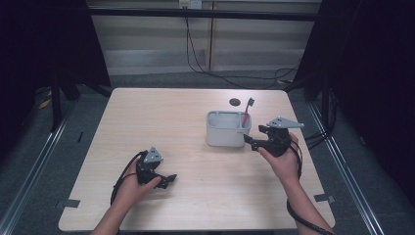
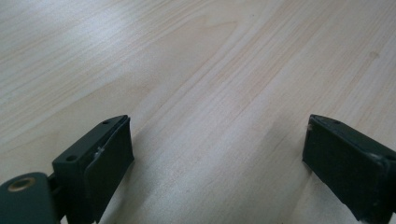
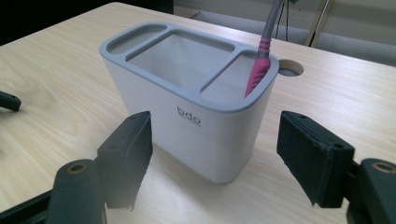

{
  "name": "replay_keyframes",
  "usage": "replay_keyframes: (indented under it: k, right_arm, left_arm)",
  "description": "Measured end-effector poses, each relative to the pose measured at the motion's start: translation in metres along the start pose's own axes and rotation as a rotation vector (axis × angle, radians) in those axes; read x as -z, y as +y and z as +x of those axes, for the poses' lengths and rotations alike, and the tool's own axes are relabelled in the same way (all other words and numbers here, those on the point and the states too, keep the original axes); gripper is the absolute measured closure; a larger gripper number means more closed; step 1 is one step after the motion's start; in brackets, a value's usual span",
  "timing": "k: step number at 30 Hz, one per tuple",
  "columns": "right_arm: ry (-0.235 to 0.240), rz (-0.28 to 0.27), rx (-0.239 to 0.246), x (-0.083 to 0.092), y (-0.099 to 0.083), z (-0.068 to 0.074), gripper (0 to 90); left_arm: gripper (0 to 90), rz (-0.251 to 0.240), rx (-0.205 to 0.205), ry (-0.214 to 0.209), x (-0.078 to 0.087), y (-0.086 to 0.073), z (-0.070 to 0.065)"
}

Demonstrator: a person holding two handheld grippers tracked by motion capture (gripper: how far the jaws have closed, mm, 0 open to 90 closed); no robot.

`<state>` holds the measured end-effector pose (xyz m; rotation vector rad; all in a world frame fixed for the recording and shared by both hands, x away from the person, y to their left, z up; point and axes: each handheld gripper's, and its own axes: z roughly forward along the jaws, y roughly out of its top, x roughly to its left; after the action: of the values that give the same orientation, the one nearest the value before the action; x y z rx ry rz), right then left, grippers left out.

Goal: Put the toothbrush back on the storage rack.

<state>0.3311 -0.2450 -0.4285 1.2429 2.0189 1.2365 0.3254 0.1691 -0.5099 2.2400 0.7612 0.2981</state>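
A white holder (image 1: 224, 132) with a grey three-compartment rim (image 3: 187, 56) stands right of the table's middle. A pink and grey toothbrush (image 1: 247, 111) (image 3: 259, 65) leans upright in its right end compartment. My right gripper (image 1: 253, 137) (image 3: 215, 130) is open, just right of the holder. Its jaws stand on either side of the holder's near corner, and the pads do not touch it. My left gripper (image 1: 169, 181) (image 2: 217, 135) rests open low over bare wood at the front left, with nothing between its fingers.
The light wooden table (image 1: 161, 117) has a round cable hole (image 1: 235, 102) just behind the holder. Dark curtains and metal floor rails flank the table. Cables trail from both grippers toward the front edge.
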Motion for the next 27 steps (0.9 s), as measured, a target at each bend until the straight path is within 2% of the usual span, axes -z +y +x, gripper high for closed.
replay_keyframes:
  k: [27]
  right_arm:
    - [0.046,0.072,-0.019,0.0,-0.04,-0.003,27.5]
  left_arm:
    - [8.1,0.0,-0.001,-0.001,0.0,0.0,0.0]
